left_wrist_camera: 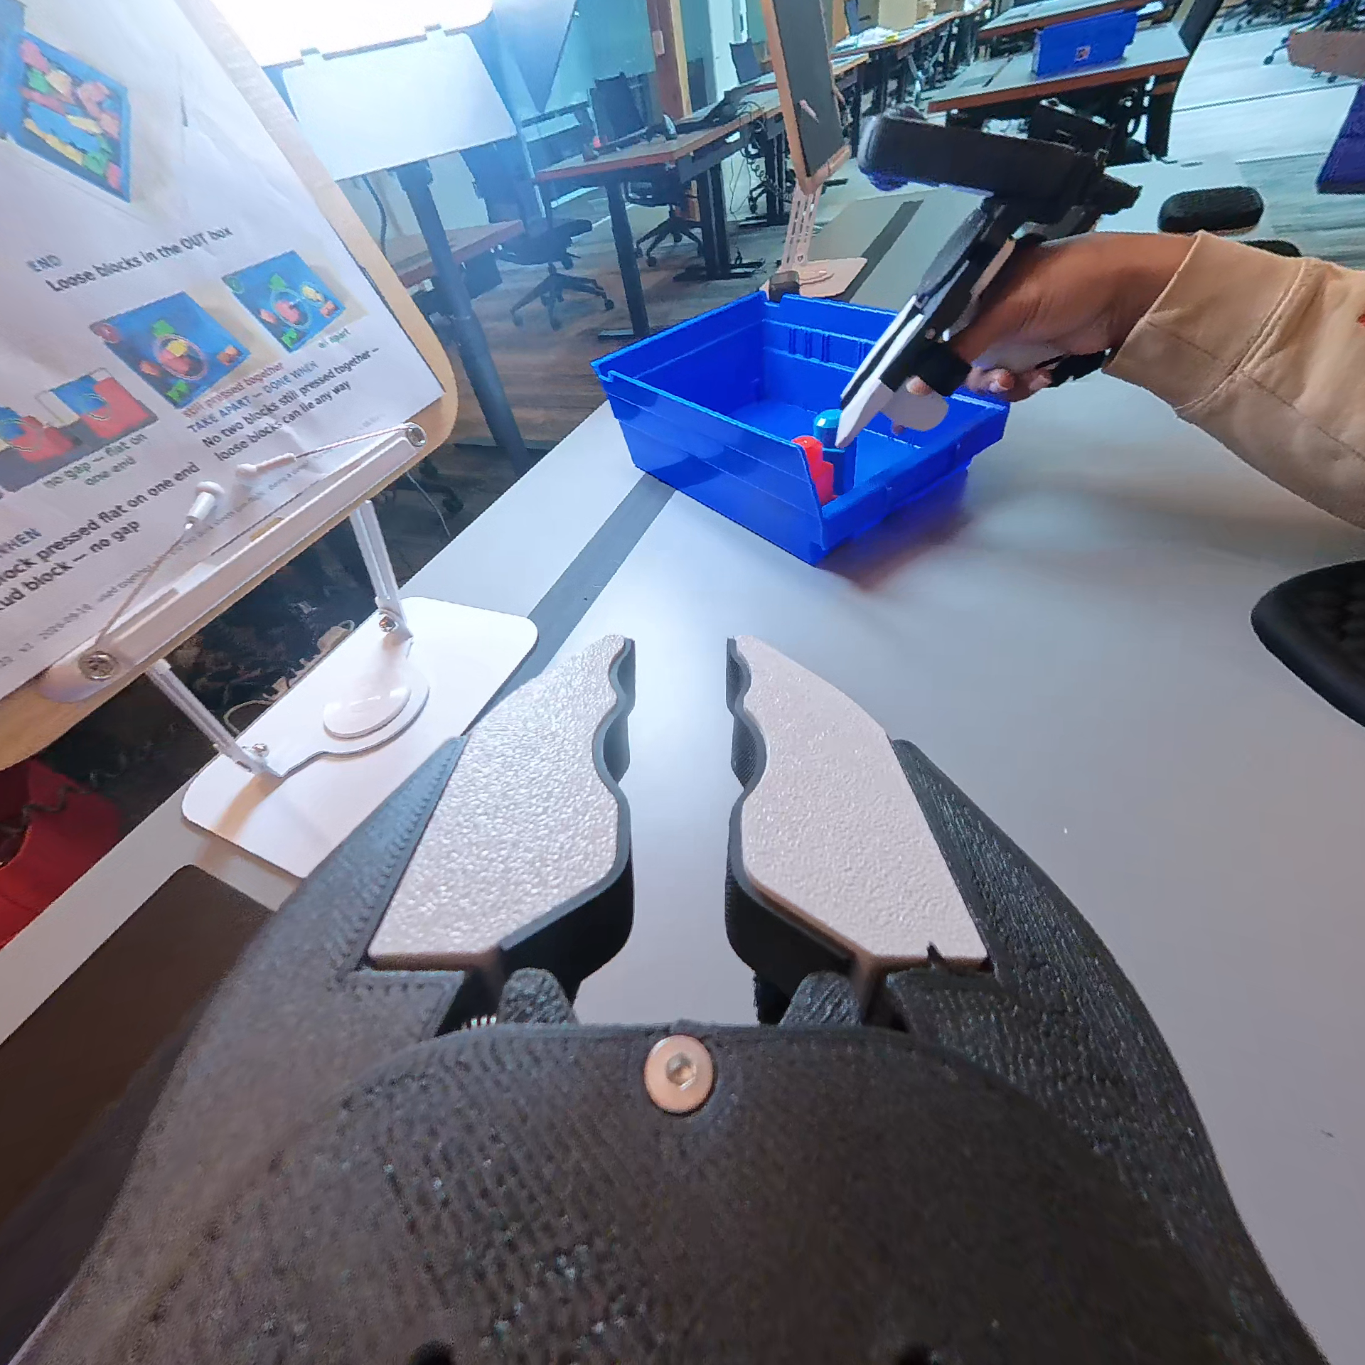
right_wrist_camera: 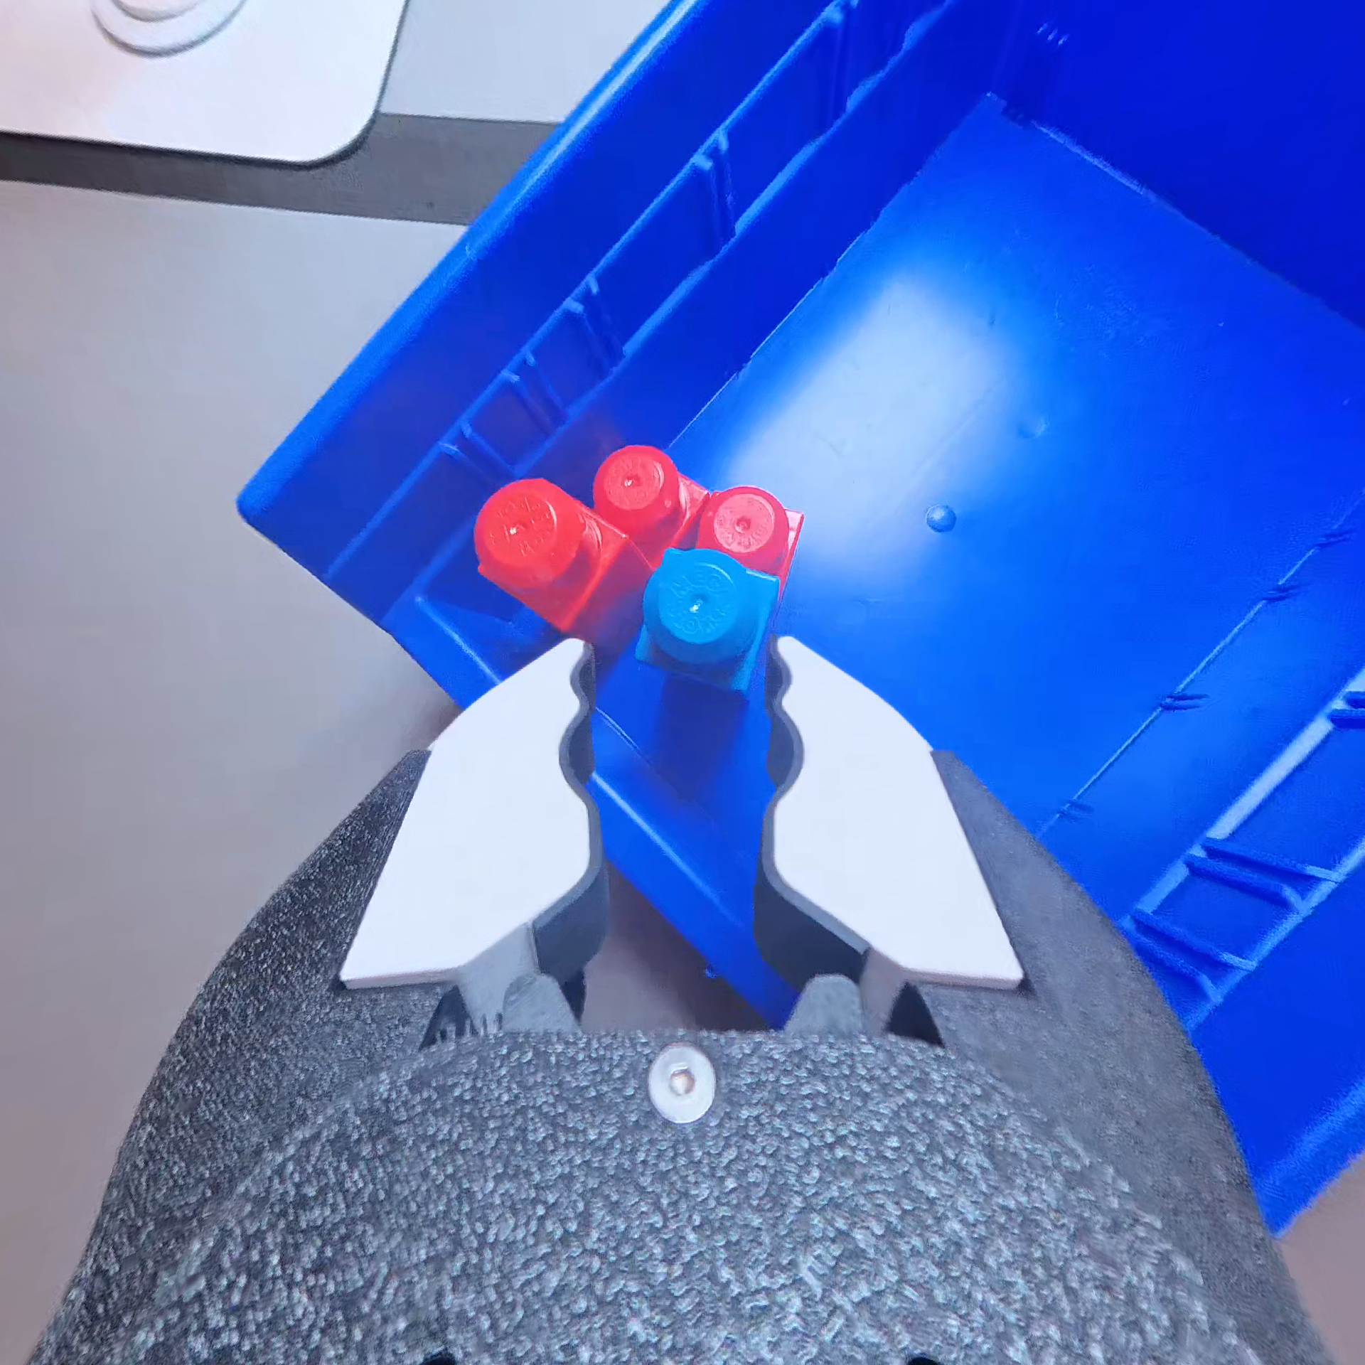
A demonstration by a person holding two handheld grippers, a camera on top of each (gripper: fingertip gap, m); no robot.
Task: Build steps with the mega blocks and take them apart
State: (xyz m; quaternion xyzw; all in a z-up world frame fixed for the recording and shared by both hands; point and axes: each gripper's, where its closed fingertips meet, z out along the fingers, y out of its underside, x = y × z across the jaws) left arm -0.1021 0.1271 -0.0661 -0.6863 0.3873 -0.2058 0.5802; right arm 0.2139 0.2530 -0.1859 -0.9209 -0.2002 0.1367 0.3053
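Left gripper [left_wrist_camera: 679, 650]: hovers over bare grey table [left_wrist_camera: 960, 739], fingers a narrow gap apart, nothing between them. At its 10 o'clock, a white stand [left_wrist_camera: 354, 739] carries a tilted board with an instruction sheet [left_wrist_camera: 185, 295].

Blue bin [left_wrist_camera: 739, 443] sits on the table at about 12–1 o'clock from the left gripper, well apart from it. A person's hand [left_wrist_camera: 1064, 310] in a beige sleeve comes in from 3 o'clock, holding the right gripper [left_wrist_camera: 849, 428] pointed down into the bin's near corner.

Blocks are inside the bin, at that corner, hard by the wall:
- red block [right_wrist_camera: 546, 554], single stud, at 10 o'clock in the cluster
- red two-stud piece [right_wrist_camera: 687, 510] at 12 o'clock, touching it
- blue block [right_wrist_camera: 698, 613] at 5 o'clock, standing higher, touching the red ones; can't tell if it's pressed on

Right gripper [right_wrist_camera: 679, 650] in its own view: fingers moderately apart, straddling the blue block's body. Right fingertip [right_wrist_camera: 794, 665] is at or against the block's edge; left fingertip [right_wrist_camera: 561, 665] shows a clear gap. So: around the block, not clamped on it. The bin wall also runs between the fingers lower down.

Rest of the bin floor at 1–3 o'clock shows only plastic.
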